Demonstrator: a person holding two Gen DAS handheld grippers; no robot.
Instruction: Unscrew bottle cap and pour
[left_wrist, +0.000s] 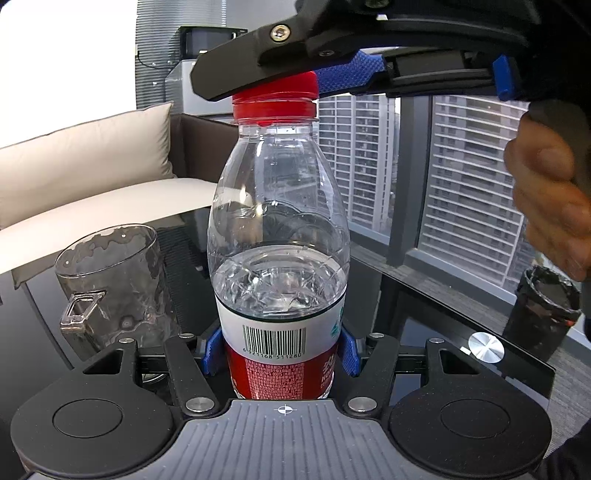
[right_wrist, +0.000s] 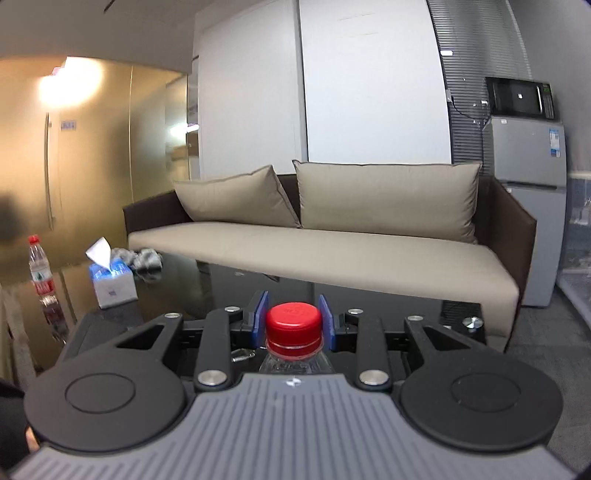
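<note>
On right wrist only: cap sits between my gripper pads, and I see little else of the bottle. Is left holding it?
Observer: Yes. The left gripper is shut on the bottle at its label; the bottle is upright.
Operator: Water level?
Observer: The water sits just above the label, roughly half full.
Operator: Where do I pour?
Observer: A clear mug stands to the bottle's left in the left wrist view, apart from it. It looks empty.

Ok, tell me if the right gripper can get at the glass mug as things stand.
Probably not: the right gripper is shut on the red cap, while the glass mug stands beside the bottle. It would have to let go first.
</note>
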